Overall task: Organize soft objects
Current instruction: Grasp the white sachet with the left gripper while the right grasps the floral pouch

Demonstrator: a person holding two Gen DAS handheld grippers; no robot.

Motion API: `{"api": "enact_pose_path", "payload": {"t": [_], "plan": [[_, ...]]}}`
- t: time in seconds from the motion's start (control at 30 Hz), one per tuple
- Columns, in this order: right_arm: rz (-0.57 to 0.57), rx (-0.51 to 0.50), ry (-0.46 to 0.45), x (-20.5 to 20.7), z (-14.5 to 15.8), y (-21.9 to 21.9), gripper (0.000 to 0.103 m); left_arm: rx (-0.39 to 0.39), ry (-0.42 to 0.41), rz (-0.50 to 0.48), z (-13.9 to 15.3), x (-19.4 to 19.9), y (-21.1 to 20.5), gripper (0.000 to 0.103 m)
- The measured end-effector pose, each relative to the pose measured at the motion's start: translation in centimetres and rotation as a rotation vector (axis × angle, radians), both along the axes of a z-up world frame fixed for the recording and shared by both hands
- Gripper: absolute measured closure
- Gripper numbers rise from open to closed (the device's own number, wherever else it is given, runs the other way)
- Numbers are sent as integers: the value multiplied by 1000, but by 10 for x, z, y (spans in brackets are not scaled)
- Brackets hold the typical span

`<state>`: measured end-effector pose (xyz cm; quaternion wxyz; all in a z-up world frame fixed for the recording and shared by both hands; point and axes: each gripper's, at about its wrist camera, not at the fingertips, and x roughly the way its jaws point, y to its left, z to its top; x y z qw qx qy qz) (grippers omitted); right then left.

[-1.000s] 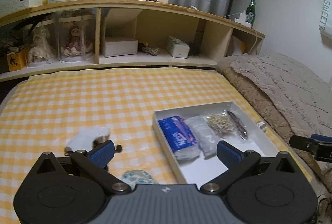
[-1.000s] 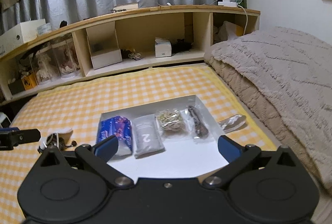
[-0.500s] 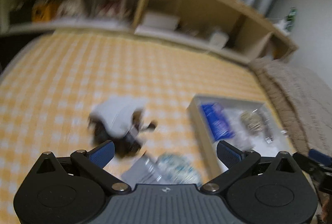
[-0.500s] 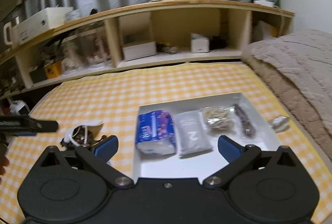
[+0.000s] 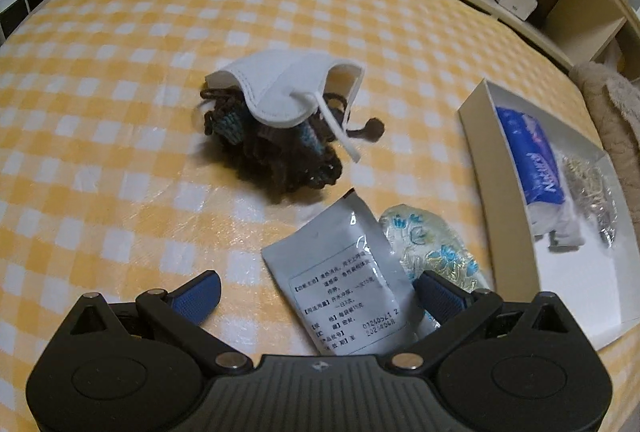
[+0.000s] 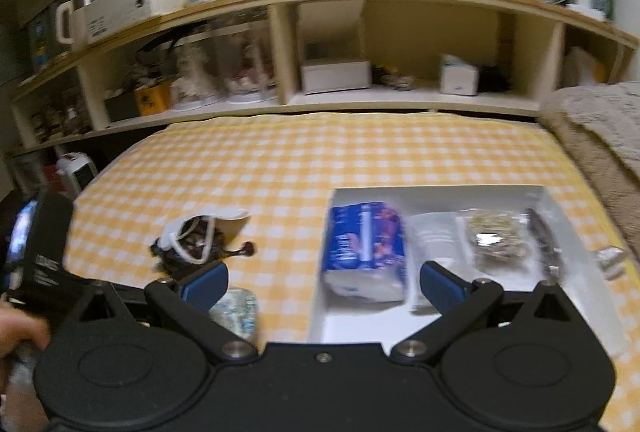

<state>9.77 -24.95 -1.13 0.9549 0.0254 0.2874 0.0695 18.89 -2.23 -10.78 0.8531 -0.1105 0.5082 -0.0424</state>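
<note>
Sachet (image 5: pixel 349 290), flat, light and slick foil, is lying between my left tongs (image 5: pixel 316 296), which are gaping and empty; I'm judging its near edge the best pinch. Right tongs (image 6: pixel 324 282) are hovering unclenched over the tissue pack (image 6: pixel 364 252) in the tray (image 6: pixel 440 191).

Black grippers; blue-padded fingers (image 5: pixel 196 296); silver screws
</note>
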Motion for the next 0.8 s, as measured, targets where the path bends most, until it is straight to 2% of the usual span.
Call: {"api": "enact_pose_path", "payload": {"t": [0.2,0.37,0.5,0.57,0.67,0.8], "plan": [[168,10,24,24,-13,24,3,50,24,-10,-3,-6,11,0],[297,-47,60,40,-29,51,14,148,19,11,0,-16,22,0],[382,-129,92,45,-44,69,17,205,20,38,-1,-18,31,14],[428,-178,100,44,-51,79,17,197,31,47,-3,-17,35,15],[479,-248,107,41,-61,90,19,216,29,34,-3,-18,35,23],[500,-288,138,46,-74,98,25,248,14,7,-5,-18,26,30]]}}
